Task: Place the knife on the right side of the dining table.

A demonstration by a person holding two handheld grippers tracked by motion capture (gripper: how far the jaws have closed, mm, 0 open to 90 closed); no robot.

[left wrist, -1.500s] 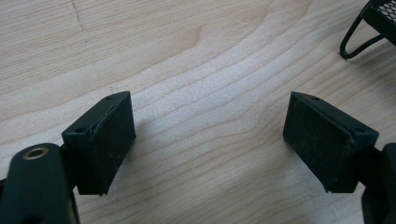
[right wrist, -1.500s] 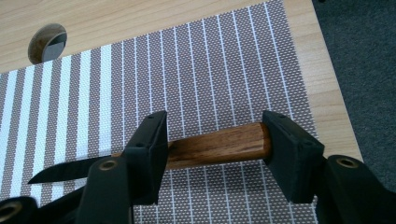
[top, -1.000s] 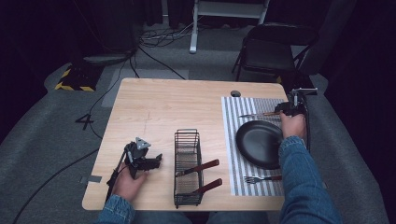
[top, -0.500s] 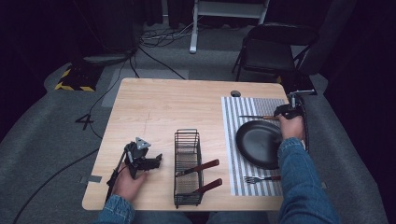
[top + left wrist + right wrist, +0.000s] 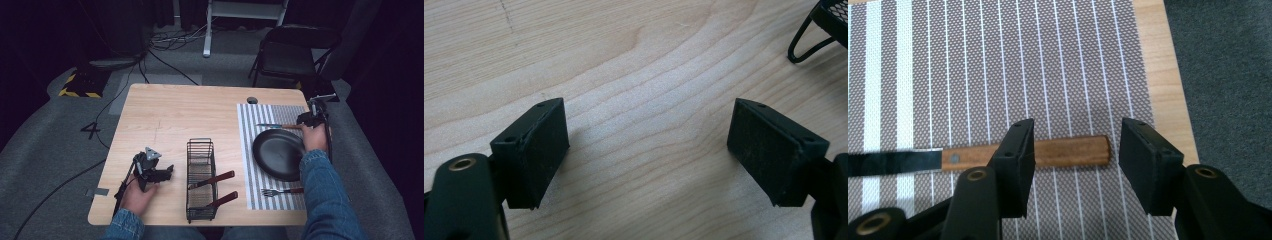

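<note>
Wood table (image 5: 190, 115) bears striped placemat (image 5: 250, 125); right claw (image 5: 1075, 145) narrowing, unclamped, around knife (image 5: 1048, 152); left claw (image 5: 646, 145) spread.

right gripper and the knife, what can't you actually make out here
- Right gripper view: part of the knife handle sits behind the near jaw of the right gripper, and the blade runs off the left edge, so its tip is cut off.
- High view: the right gripper is too small and dark to read how its jaws stand.
- High view: the person's sleeve covers the fork handle's end and part of the black plate rim.
</note>
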